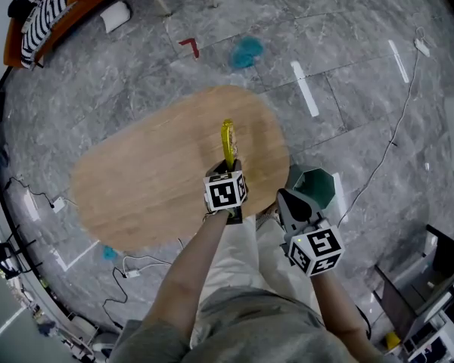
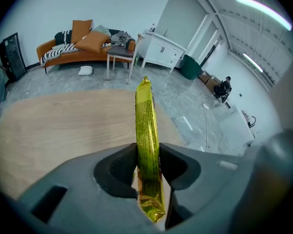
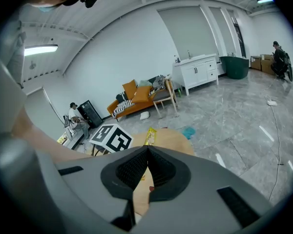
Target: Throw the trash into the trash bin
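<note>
Wrapper (image 2: pixel 146 116) — yellow — clamped in left gripper (image 2: pixel 149 162), poking forward; right gripper (image 3: pixel 147 152) closed, empty.

Your room is bright and evenly lit by ceiling strip lights (image 2: pixel 263 6) that blow out to white glare, and the polished floor (image 1: pixel 348 89) shows a mild sheen, with only soft, faint shadows around the counter (image 1: pixel 136 187). All three views are fisheye, with dark rounded corners and lines bending hard toward the edges. Up close, the grey bodies of your left tool (image 2: pixel 149 155) and right tool (image 3: pixel 147 152) go soft, while the yellow wrapper (image 2: pixel 147 116) reads sharp.
</note>
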Available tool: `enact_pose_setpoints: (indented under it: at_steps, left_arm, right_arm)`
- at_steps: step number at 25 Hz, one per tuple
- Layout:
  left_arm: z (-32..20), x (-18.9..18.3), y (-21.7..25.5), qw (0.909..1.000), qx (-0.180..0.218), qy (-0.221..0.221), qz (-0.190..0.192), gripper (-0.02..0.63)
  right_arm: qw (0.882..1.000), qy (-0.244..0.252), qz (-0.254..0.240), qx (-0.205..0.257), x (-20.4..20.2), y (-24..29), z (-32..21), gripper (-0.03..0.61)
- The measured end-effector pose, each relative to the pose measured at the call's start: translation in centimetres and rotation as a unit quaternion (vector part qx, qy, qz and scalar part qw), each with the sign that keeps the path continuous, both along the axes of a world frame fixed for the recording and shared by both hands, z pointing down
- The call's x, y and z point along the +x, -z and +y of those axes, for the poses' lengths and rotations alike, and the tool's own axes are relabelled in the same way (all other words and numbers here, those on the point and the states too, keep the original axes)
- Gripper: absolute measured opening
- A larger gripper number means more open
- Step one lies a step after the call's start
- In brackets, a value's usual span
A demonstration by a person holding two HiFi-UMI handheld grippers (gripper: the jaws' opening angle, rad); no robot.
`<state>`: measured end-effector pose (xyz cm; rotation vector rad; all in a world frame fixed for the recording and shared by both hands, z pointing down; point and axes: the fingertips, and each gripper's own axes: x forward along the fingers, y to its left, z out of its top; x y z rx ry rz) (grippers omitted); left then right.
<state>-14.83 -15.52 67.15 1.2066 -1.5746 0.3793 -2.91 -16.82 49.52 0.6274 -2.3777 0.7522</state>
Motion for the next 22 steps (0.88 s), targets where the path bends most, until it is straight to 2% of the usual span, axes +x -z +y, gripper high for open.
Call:
enact_pose_setpoints:
  at_steps: [22]
  left_arm:
    - [0.9,3.1,9.1,0.9982,0.057,0.017,0.007,0.109]
  right_arm:
    - [0.999,0.007,-0.019,0.048,2.5,5.5,1.0,0.009]
